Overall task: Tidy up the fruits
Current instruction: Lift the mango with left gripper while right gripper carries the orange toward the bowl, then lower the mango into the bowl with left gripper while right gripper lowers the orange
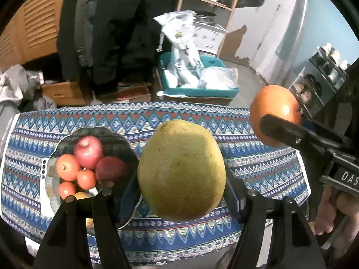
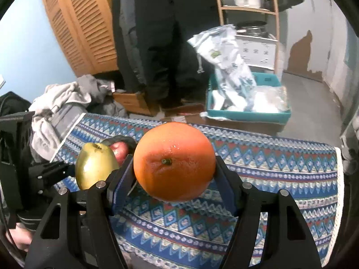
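Observation:
My left gripper [image 1: 181, 179] is shut on a large yellow-green pear-like fruit [image 1: 181, 168] and holds it above the table; it also shows at the left of the right wrist view [image 2: 95, 164]. My right gripper [image 2: 174, 168] is shut on a big orange [image 2: 174, 160], also held above the table; it shows at the right of the left wrist view [image 1: 274, 112]. A dark bowl [image 1: 125, 143] at the table's left holds red apples [image 1: 88, 151] and several small orange fruits [image 1: 67, 167].
The table wears a blue patterned cloth [image 1: 246, 121]. Behind it stand a person in dark clothes [image 1: 121, 33], cardboard boxes [image 1: 65, 92], a teal crate [image 1: 224, 92] with plastic bags, and a wooden shelf [image 1: 226, 6]. Crumpled grey clothing [image 2: 62, 103] lies at the left.

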A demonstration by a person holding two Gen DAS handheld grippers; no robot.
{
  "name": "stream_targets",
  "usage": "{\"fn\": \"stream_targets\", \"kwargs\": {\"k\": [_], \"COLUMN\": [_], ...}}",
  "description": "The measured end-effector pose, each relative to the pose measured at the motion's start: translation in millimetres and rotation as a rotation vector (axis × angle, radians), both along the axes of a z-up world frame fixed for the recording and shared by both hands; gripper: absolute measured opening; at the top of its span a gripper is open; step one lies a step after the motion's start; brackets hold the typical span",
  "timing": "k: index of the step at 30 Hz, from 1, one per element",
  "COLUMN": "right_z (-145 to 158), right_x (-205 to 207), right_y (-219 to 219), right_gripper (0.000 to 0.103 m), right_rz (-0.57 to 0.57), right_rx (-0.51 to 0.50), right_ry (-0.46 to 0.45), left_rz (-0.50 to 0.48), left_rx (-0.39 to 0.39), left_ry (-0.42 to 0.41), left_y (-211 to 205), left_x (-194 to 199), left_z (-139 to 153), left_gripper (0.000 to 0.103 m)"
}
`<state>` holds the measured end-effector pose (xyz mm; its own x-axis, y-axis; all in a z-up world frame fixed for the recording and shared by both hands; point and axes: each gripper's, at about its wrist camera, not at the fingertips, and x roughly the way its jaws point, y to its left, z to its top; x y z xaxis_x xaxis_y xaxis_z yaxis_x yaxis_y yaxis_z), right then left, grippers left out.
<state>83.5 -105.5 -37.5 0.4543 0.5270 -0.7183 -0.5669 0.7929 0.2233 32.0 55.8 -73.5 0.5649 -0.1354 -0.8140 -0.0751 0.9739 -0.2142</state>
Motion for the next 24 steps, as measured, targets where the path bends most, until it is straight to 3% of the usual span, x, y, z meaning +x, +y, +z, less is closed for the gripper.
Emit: {"fn": "stream_targets", "kwargs": {"k": [11, 24], "right_z": [-5, -37], "right_x": [6, 4], "right_y": [54, 116], "right_gripper": [0.069, 0.069], "right_rz": [0.058, 0.137], "right_rx": [0.016, -0.011], "right_ry": [0.028, 0.107], "left_rz": [0.096, 0.211], "left_rx": [-0.018, -0.022], "left_ry": [0.009, 0.048], "left_y": [56, 116], "left_x": [-12, -25], "left_z": [-4, -22], "left_gripper": [0.07, 0.07]}}
